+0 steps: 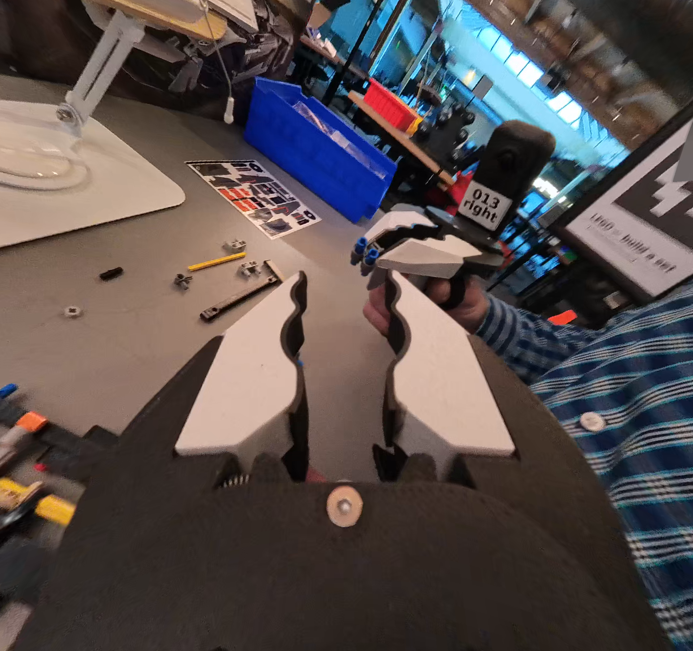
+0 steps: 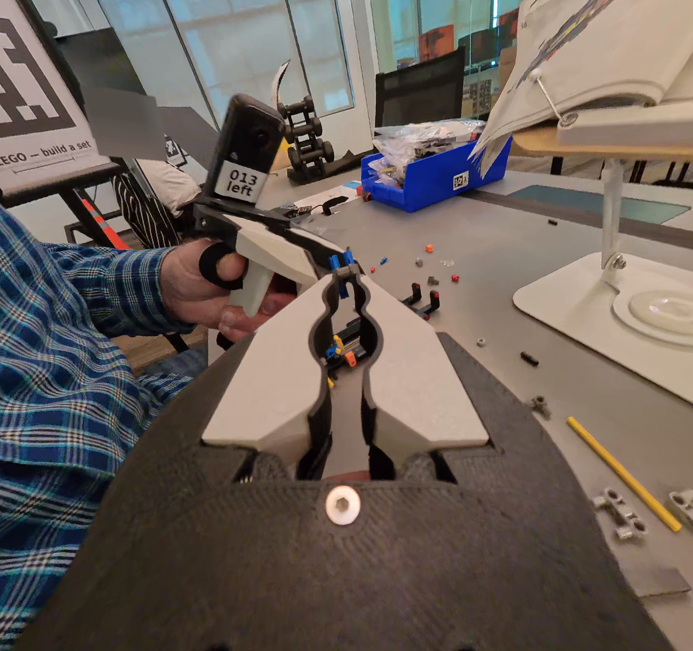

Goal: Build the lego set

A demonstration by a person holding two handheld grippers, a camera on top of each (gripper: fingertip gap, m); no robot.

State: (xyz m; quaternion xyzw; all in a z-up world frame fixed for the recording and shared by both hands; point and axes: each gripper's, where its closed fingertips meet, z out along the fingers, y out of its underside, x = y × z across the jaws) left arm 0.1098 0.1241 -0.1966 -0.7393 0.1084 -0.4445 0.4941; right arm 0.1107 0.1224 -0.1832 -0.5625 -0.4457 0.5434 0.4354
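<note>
My right gripper [image 2: 343, 276] is shut on a small grey connector with blue pins [image 2: 342, 266] and holds it above the table. In the left wrist view the right gripper [image 1: 373, 258] is just beyond my left fingertips, with the blue pins [image 1: 363, 252] sticking out of its tip. My left gripper [image 1: 347, 280] is open and empty, with its jaws apart. In the right wrist view the left gripper [image 2: 322, 254] sits right behind the held connector. A partly built black model [image 2: 347, 351] with yellow, blue and orange bits lies on the table below my right fingers.
On the grey table lie a yellow axle [image 1: 216, 261], a black beam [image 1: 240, 297], grey connectors [image 1: 249, 269], a black pin [image 1: 111, 273] and a sticker sheet [image 1: 255, 198]. A blue bin [image 1: 318, 149] stands behind. A white book stand base [image 2: 618, 314] holds the open instruction book [image 2: 600, 51].
</note>
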